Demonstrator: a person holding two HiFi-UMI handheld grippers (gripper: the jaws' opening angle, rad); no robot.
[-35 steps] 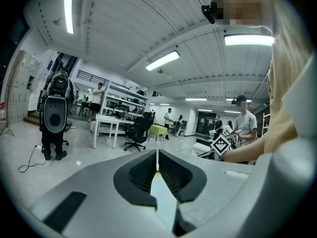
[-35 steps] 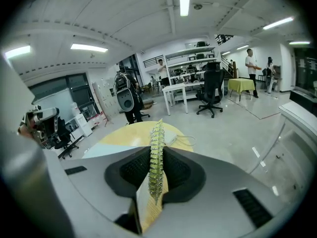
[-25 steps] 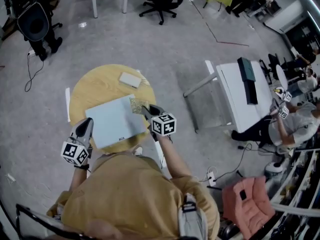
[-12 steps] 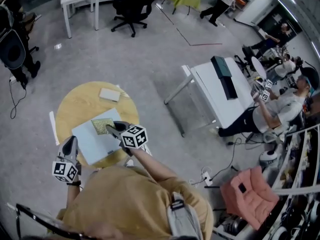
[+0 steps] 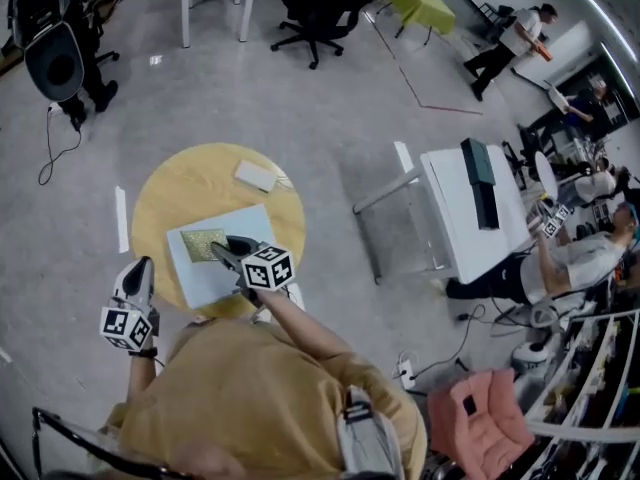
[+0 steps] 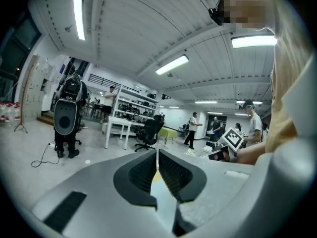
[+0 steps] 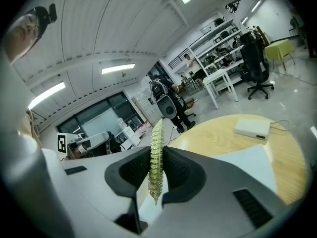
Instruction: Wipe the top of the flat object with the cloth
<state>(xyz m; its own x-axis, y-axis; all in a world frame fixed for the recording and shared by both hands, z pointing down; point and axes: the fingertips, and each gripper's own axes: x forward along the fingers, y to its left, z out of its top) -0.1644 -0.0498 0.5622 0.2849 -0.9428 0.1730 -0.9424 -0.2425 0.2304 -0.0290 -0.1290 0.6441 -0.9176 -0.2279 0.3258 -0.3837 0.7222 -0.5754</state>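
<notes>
A pale blue flat board (image 5: pixel 238 268) lies on the round wooden table (image 5: pixel 190 188). A yellow-green cloth (image 5: pixel 201 243) rests on the board's far left part, and my right gripper (image 5: pixel 224 252) is shut on its edge. In the right gripper view the cloth (image 7: pixel 156 157) stands edge-on between the jaws, with the board (image 7: pixel 250 165) beyond. My left gripper (image 5: pixel 139 271) hangs off the table's near left edge, apart from the board. Its jaws (image 6: pixel 157 155) are shut with nothing between them.
A small white box (image 5: pixel 257 175) lies on the far side of the table, also seen in the right gripper view (image 7: pixel 252 128). A white desk (image 5: pixel 470 208) stands to the right with a person seated by it. Office chairs (image 5: pixel 320 3) and a black machine (image 5: pixel 55 58) stand farther off.
My right gripper has dragged the cloth from the board's far right corner across to its far left part. The left gripper has stayed beside the table's left edge.
</notes>
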